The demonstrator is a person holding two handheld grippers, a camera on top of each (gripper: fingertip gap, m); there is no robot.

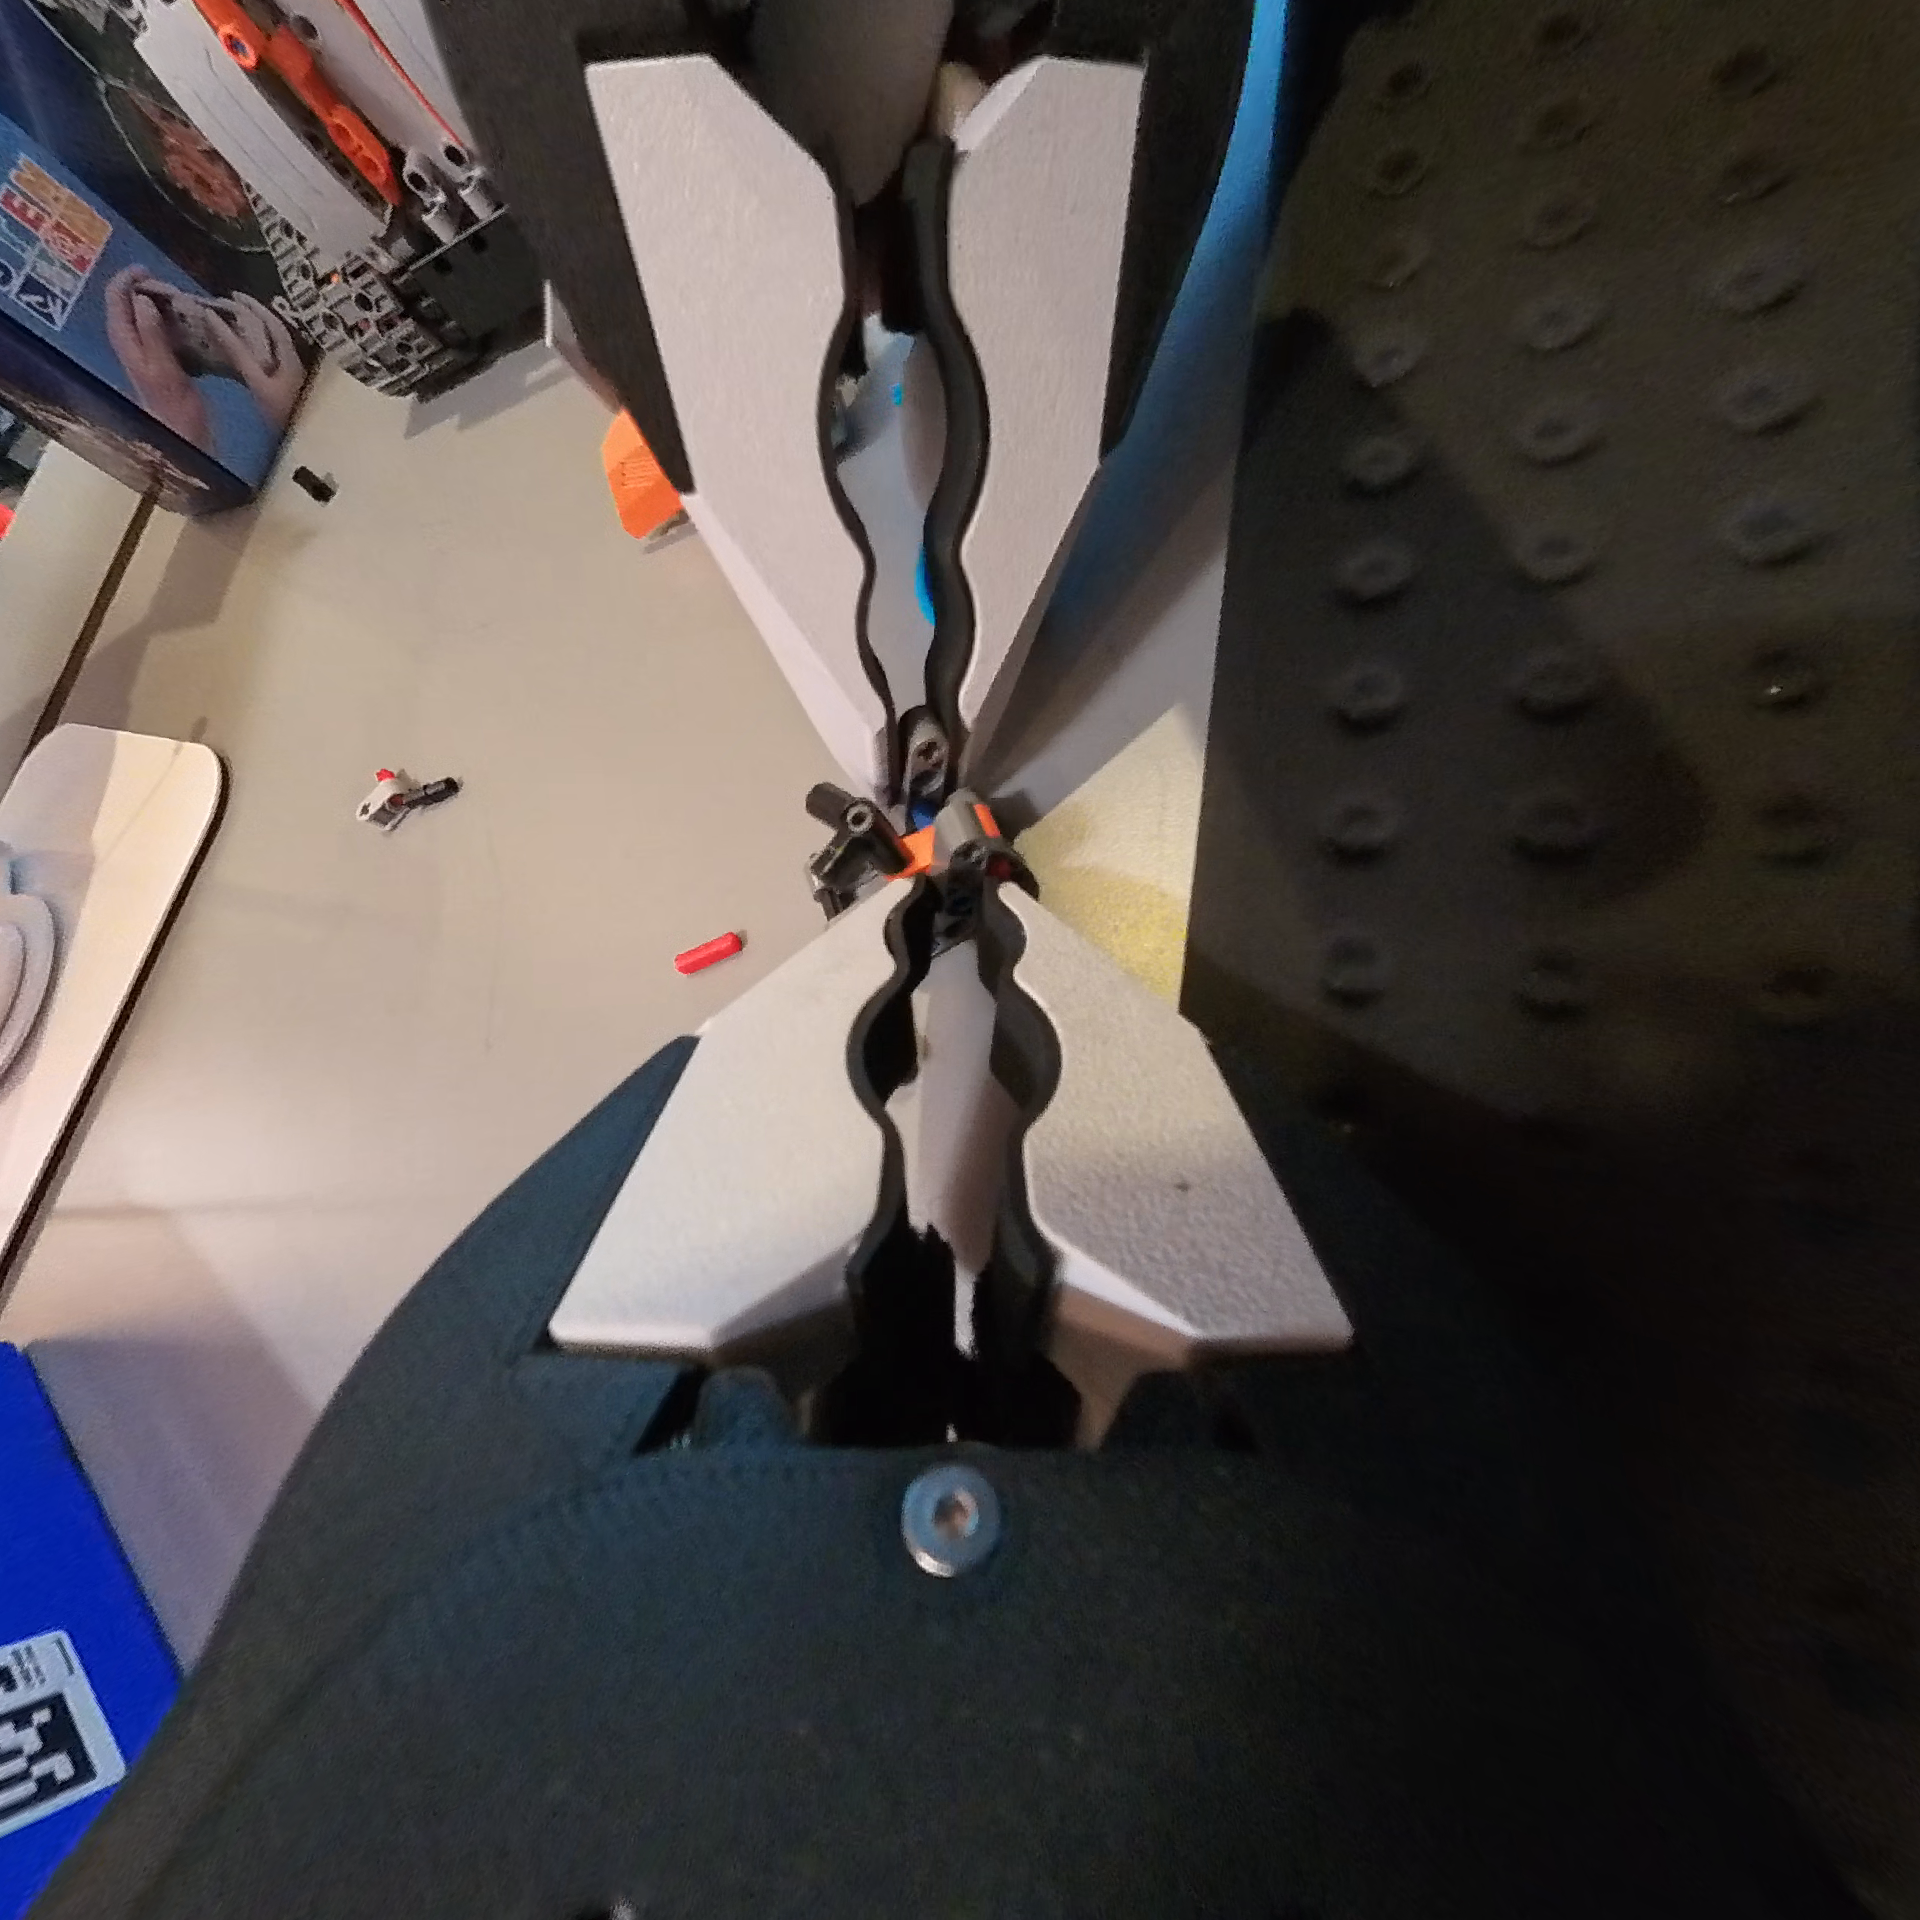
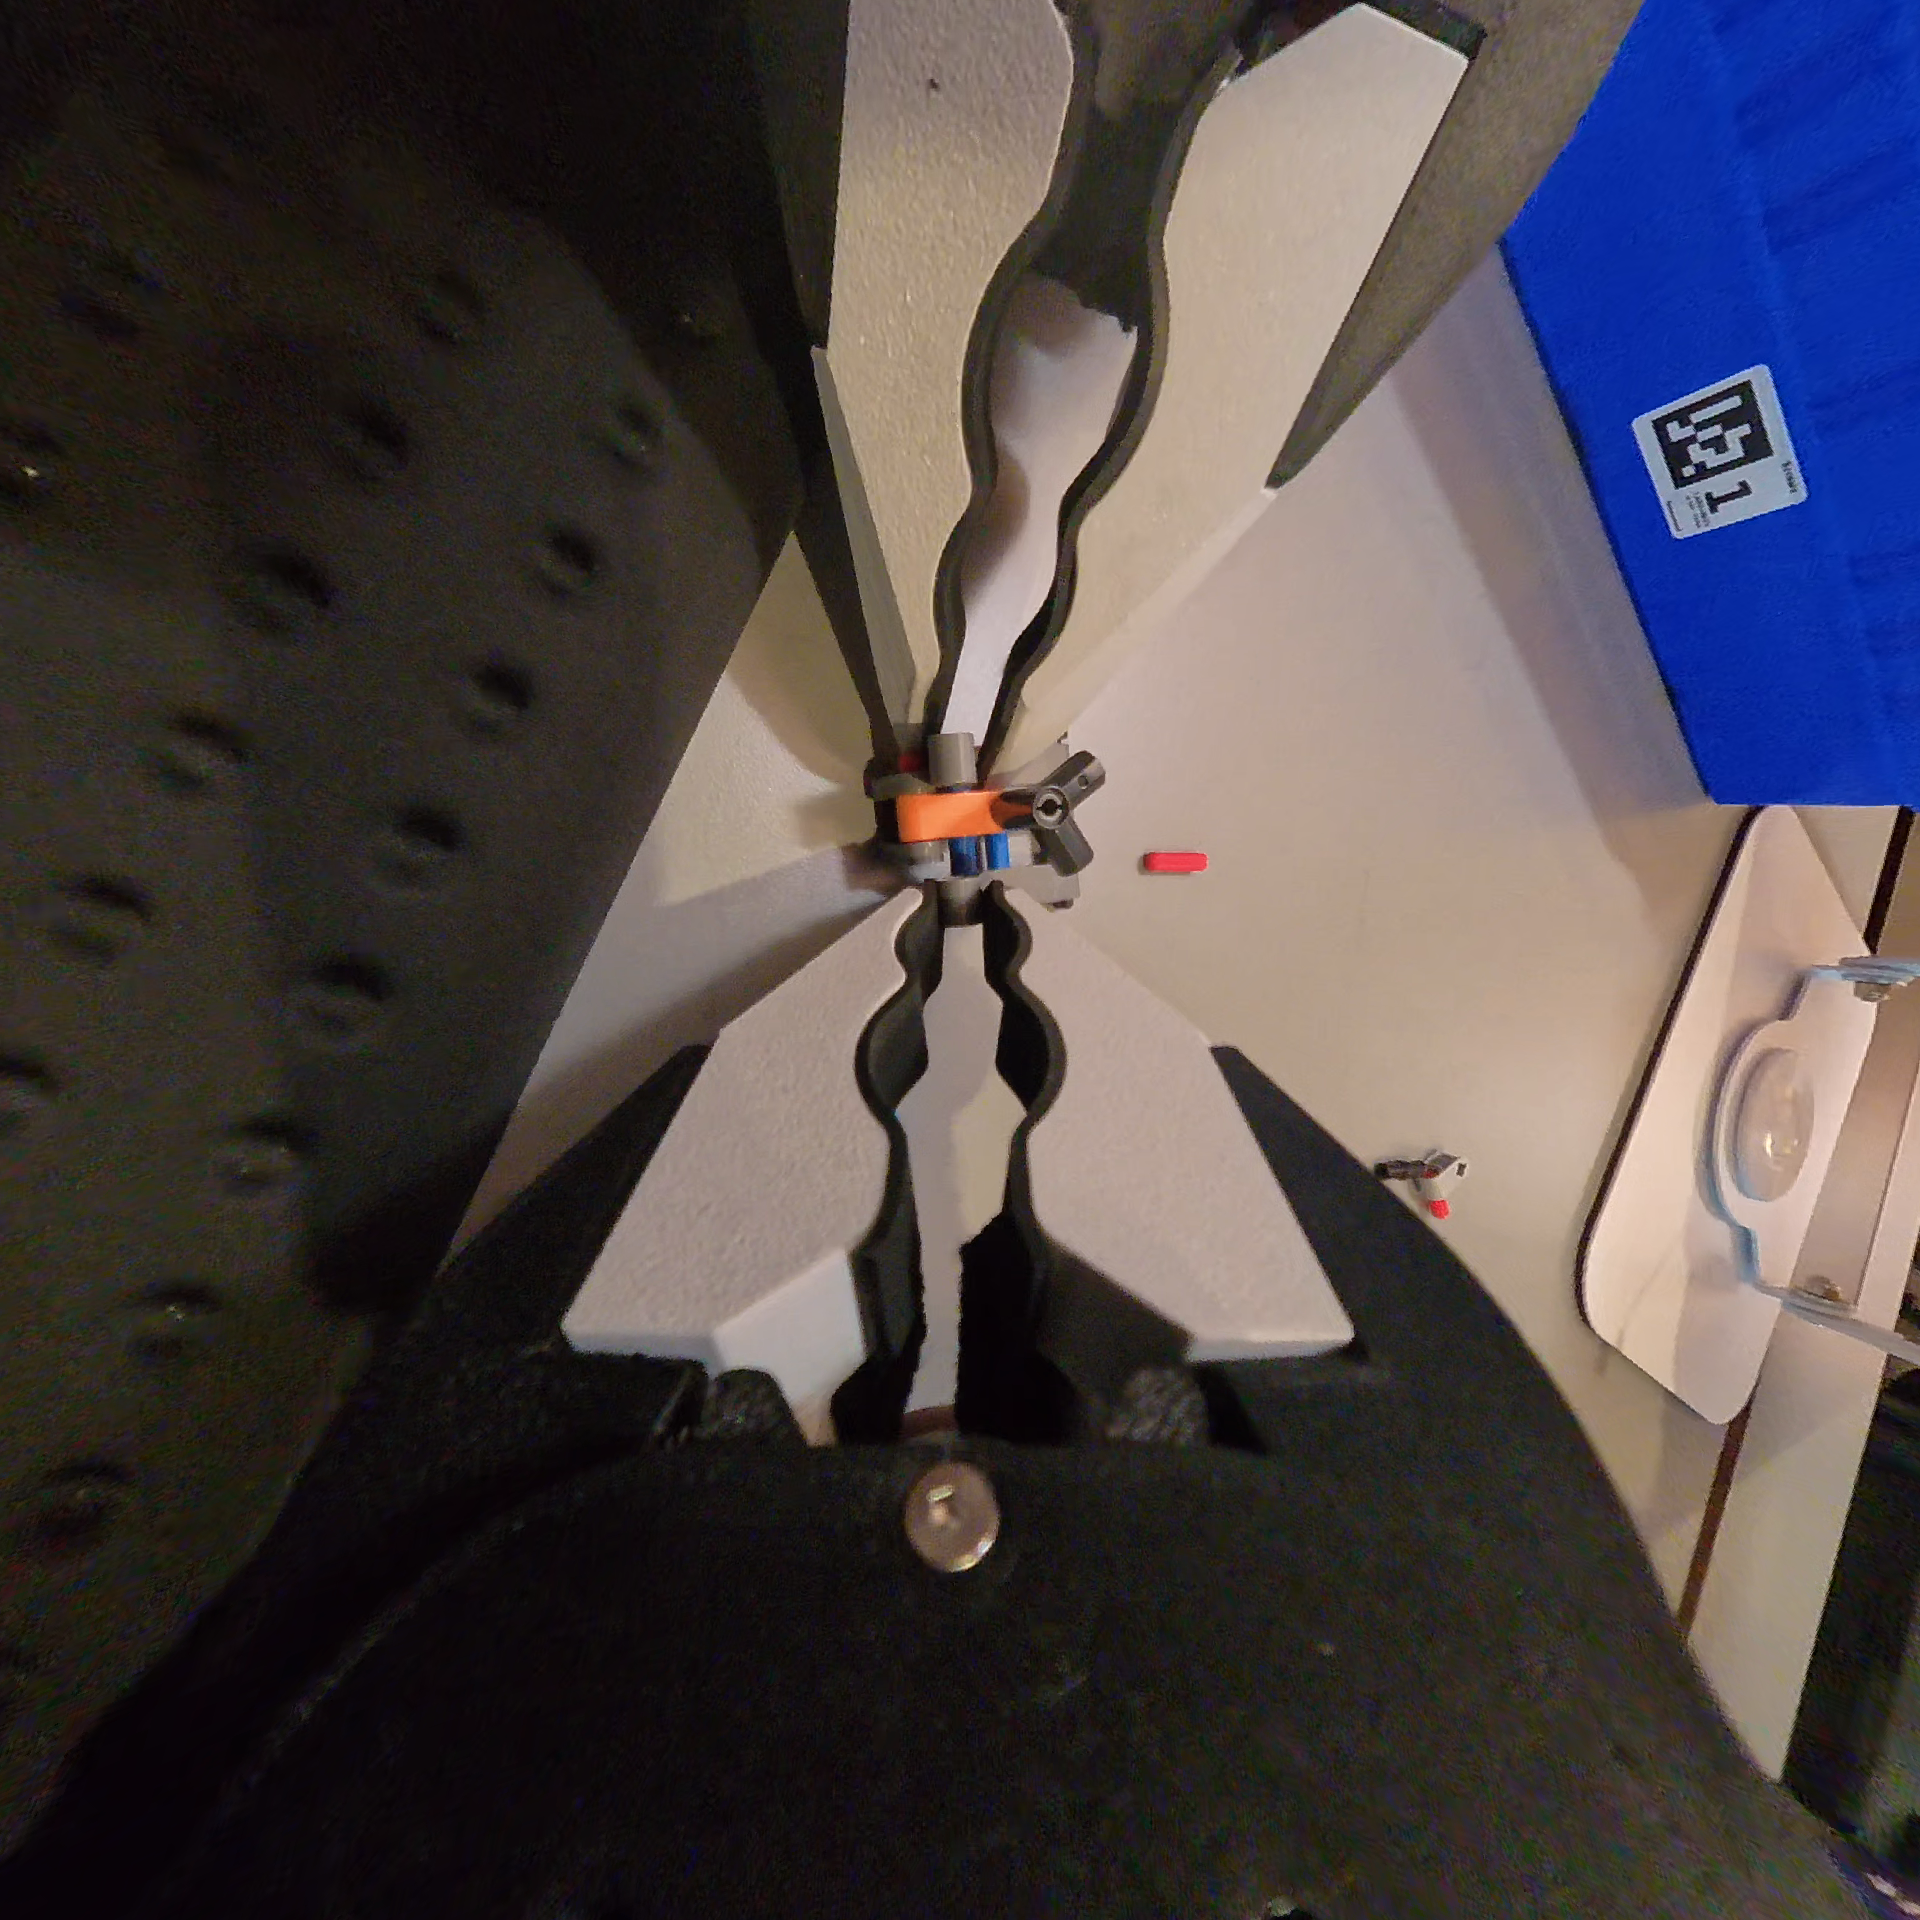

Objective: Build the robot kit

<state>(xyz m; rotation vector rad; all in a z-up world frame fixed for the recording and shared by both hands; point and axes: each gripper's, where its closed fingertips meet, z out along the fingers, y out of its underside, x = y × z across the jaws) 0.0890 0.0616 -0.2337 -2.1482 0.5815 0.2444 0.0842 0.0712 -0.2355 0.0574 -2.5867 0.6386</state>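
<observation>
A small assembly of toy building pieces [image 1: 940, 836], orange, grey, black and blue, hangs above the pale table, held from two sides. In the left wrist view my left gripper [image 1: 958, 914] comes from below and is shut on its near end; the right gripper [image 1: 923, 750] comes from the top and is shut on the far end. In the right wrist view my right gripper [image 2: 961, 896] grips the assembly [image 2: 951, 816] from below and the left gripper [image 2: 948, 740] from above. A black three-armed connector [image 2: 1060, 805] sticks out to the side.
On the table lie a red pin [image 1: 709, 952] [image 2: 1174, 861] and a small grey, black and red piece [image 1: 403, 798] [image 2: 1421, 1176]. A printed box [image 1: 135, 343], a partly built model [image 1: 343, 177], a white board [image 1: 104, 935] and a blue block [image 2: 1766, 416] stand around. A black dimpled body [image 1: 1558, 520] crowds one side. My left and right fingertips are right by each other. Both grippers' tips are roughly 6 cm from the red pin [image 2: 1174, 861]. It turns up in the left wrist view [image 1: 710, 952] as well.
</observation>
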